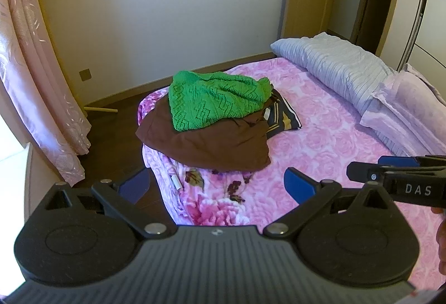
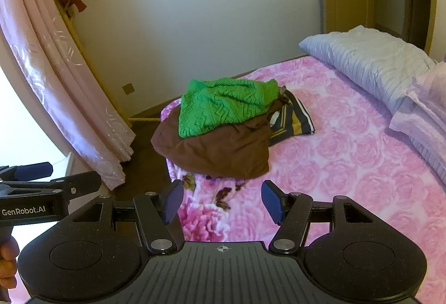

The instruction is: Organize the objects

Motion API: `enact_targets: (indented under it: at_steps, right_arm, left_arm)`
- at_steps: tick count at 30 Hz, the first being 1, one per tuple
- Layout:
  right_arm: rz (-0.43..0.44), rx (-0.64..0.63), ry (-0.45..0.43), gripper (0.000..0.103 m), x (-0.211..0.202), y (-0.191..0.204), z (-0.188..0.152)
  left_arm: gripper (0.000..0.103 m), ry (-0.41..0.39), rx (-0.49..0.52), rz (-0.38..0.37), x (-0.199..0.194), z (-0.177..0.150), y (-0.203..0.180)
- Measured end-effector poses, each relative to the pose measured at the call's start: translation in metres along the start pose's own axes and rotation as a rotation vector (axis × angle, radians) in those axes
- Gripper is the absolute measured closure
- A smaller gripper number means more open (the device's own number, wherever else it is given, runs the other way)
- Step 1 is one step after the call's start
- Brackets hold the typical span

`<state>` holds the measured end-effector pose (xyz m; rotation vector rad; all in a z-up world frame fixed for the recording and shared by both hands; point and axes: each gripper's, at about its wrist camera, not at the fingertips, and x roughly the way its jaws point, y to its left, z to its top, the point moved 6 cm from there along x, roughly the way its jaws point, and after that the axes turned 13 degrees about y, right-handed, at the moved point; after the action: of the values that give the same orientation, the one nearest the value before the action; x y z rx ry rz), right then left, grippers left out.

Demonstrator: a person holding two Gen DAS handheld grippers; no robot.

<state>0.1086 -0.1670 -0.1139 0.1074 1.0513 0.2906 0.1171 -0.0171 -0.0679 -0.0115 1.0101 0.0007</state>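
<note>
Clothes pile (image 1: 211, 122) on pink floral bed (image 1: 320, 142), both grippers (image 1: 217, 187) (image 2: 221, 202) released, empty

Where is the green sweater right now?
The green sweater lies on top of the brown cloth near the pink bed's corner, ahead of both grippers.

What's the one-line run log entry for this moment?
left gripper: open, empty | right gripper: open, empty | green knitted sweater: atop brown cloth, untouched

A green knit garment (image 2: 223, 106) tops a brown cloth (image 2: 211, 147) at frame centre on a pink floral bed (image 2: 348, 164); the right gripper (image 2: 220, 202) gapes empty below.
</note>
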Motion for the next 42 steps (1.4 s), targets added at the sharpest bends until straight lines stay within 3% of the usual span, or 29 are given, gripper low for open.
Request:
enact_targets:
  at_steps: [13, 23, 31, 38, 42]
  right_arm:
    - [-0.035, 0.054, 0.065, 0.044, 0.067, -0.004, 0.054]
    - [-0.044, 0.088, 0.120, 0.044, 0.147, 0.000, 0.126]
    - [-0.022, 0.114, 0.154, 0.044, 0.227, -0.013, 0.183]
    - [-0.112, 0.107, 0.162, 0.044, 0.302, -0.041, 0.228]
    - [-0.141, 0.132, 0.144, 0.044, 0.338, -0.063, 0.254]
  left_arm:
    - [0.002, 0.087, 0.024, -0.034, 0.078, 0.059, 0.029]
    - [0.001, 0.181, 0.047, -0.051, 0.163, 0.127, 0.071]
    - [0.001, 0.259, 0.062, -0.069, 0.255, 0.184, 0.102]
    - [0.001, 0.312, 0.021, -0.112, 0.347, 0.225, 0.126]
    - [0.002, 0.284, 0.023, -0.118, 0.396, 0.247, 0.135]
